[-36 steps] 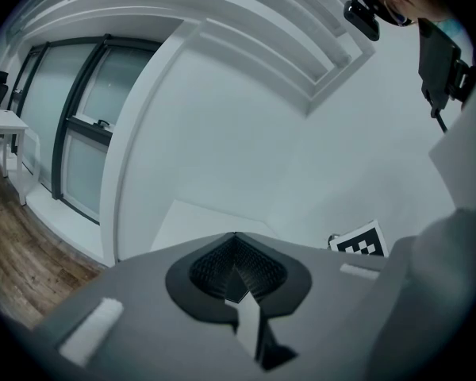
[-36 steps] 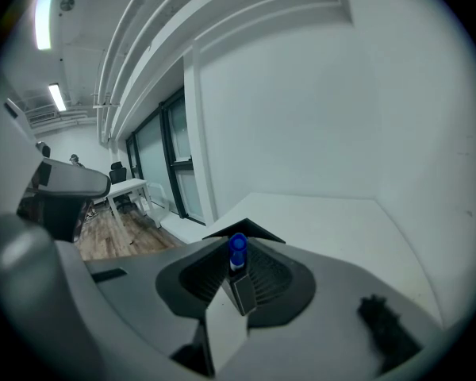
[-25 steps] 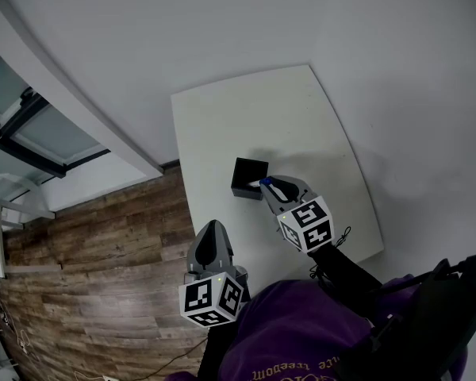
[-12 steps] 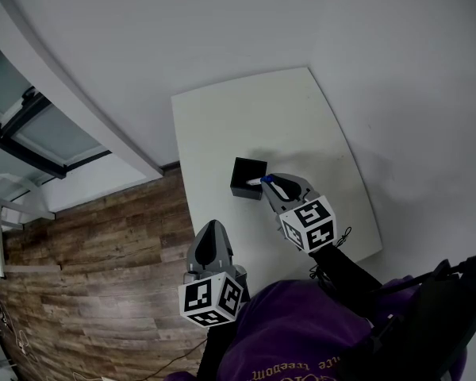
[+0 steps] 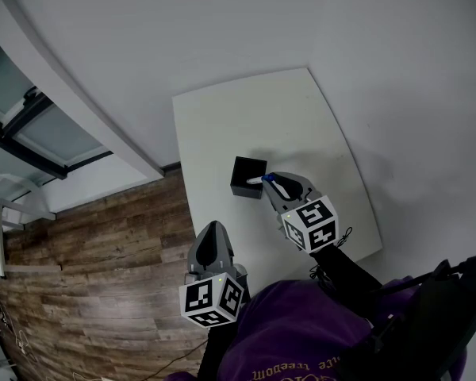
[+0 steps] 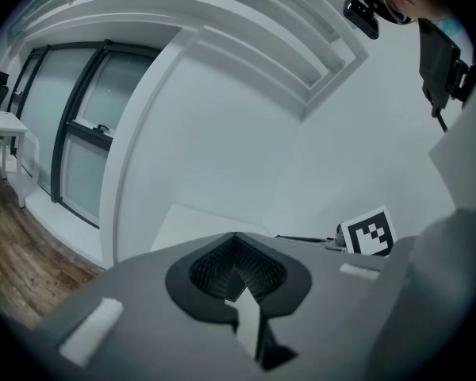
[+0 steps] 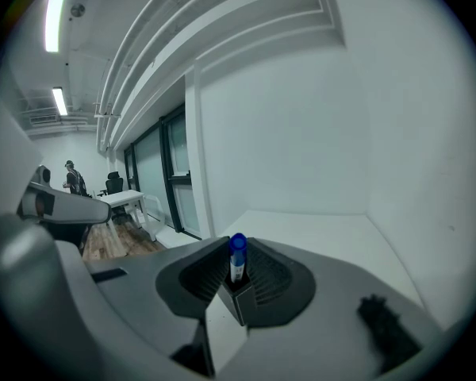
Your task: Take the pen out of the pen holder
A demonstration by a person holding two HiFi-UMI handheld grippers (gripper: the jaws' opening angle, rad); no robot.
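Note:
A black square pen holder [image 5: 247, 177] stands on the white table [image 5: 301, 117]. My right gripper [image 5: 271, 183] is just beside its right rim, shut on a white pen with a blue cap [image 5: 267, 179]. The pen's white end reaches over the holder's rim, and I cannot tell whether it is still inside. In the right gripper view the pen [image 7: 237, 254] stands upright between the closed jaws of my right gripper [image 7: 236, 275]. My left gripper [image 5: 213, 230] hangs over the wooden floor, left of the table's near corner. In the left gripper view, my left gripper [image 6: 235, 240] is shut and holds nothing.
The table sits in a corner of white walls [image 5: 222, 30]. Wooden floor [image 5: 103, 260] lies to its left, with glass doors [image 5: 32, 133] beyond. The table's near edge [image 5: 357, 252] is close to the person's purple sleeve [image 5: 301, 332]. A distant desk and chair [image 7: 123, 197] show in the right gripper view.
My right gripper has drifted slightly toward the person with the pen in it. The left gripper has barely moved.

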